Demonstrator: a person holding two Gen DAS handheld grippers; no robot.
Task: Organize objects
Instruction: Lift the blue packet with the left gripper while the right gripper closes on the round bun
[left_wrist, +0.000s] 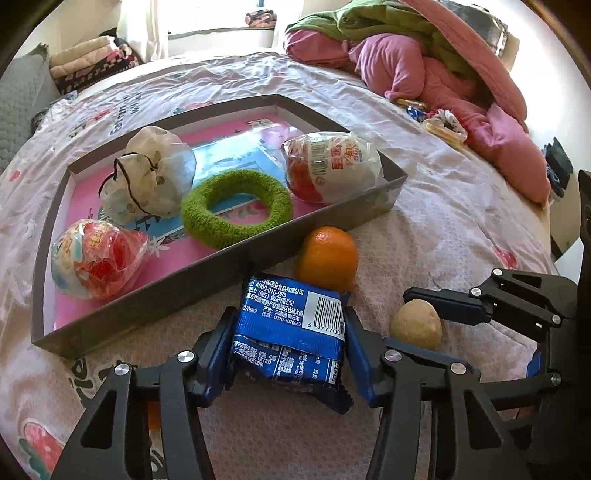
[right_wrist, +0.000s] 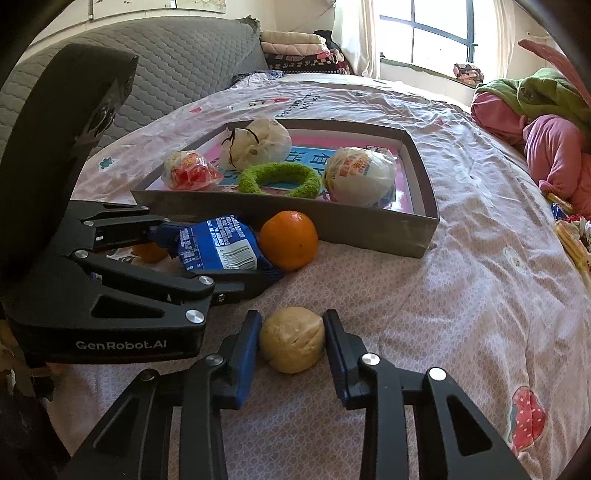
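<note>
Sunlit from a window beyond its far edge, a bed (right_wrist: 461, 295) under a pale pink printed quilt carries everything, with a heap of pink and green bedding (left_wrist: 424, 66) at one far corner and a grey quilted headboard (right_wrist: 166, 55) along another edge.

One shallow grey cardboard tray with a pink printed floor (left_wrist: 177, 288) sits toward the middle of the bed. Inside it I count four things: two egg-shaped toys wrapped in clear plastic, one red and white at a near corner of the tray (left_wrist: 98, 264) and one white and orange at the opposite end (left_wrist: 330, 166); one cream drawstring cloth pouch (left_wrist: 153, 177); and one fuzzy green ring (left_wrist: 236, 208) lying flat between them.

Outside the tray, on the quilt by its near wall, lie one blue foil snack packet (left_wrist: 291, 328), one beige round lump (right_wrist: 291, 339), and one orange tangerine (left_wrist: 327, 258) touching the packet. A second orange fruit (right_wrist: 149, 253) shows only partly behind the left tool.

The left hand-held gripper (left_wrist: 286, 354) is about half open, its blue pads pressed against both sides of the blue packet, gripping it where it lies on the quilt. The right hand-held gripper (right_wrist: 291, 343) is narrowed round the beige lump, both pads touching its sides; the lump rests on the quilt, just beside the packet
</note>
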